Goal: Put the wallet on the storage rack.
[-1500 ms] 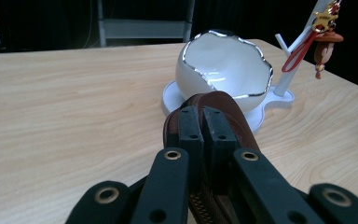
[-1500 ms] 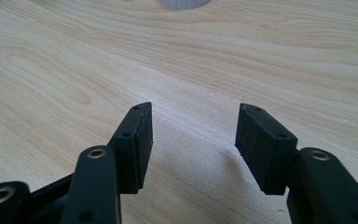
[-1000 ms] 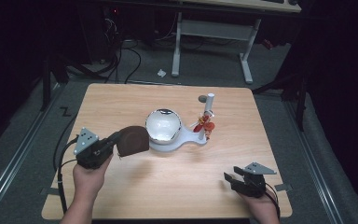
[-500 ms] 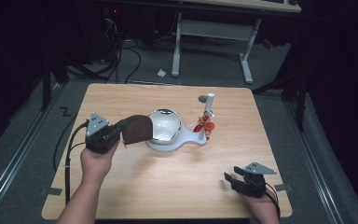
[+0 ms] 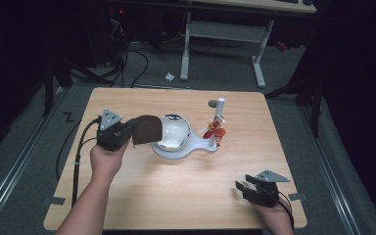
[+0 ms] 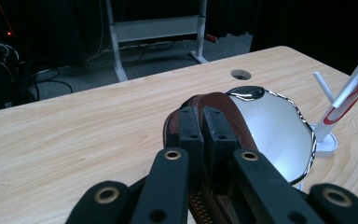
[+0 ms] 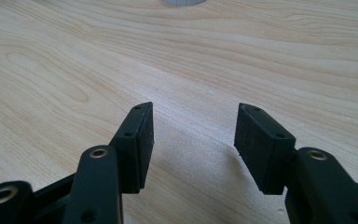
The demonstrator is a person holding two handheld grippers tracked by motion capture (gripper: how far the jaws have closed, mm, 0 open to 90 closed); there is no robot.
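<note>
A brown, rounded zip case (image 5: pixel 148 128) is pinched in my left gripper (image 5: pixel 133 133), whose jaws are shut on its edge. In the left gripper view the case (image 6: pixel 226 103) bulges around the closed fingertips (image 6: pixel 191 123), its zipper showing below them. It hangs against the left side of a shiny silver dome (image 5: pixel 176 131) on a white base (image 5: pixel 178 152). The dome (image 6: pixel 275 130) lies just beyond the case. My right gripper (image 5: pixel 241 188) rests open near the table's front right, its jaws (image 7: pixel 193 135) apart over bare wood.
A white post (image 5: pixel 219 110) rises from the base's right end with a red and orange figure (image 5: pixel 215 131) clipped on; a red paper clip (image 6: pixel 349 105) hangs there. A round hole (image 5: pixel 212 104) is in the tabletop (image 5: pixel 176 196) behind it. Desk legs and cables stand beyond the table.
My left hand has carried the brown case right and slightly up, from beside the dome to overlapping its left side. The right hand has stayed put.
</note>
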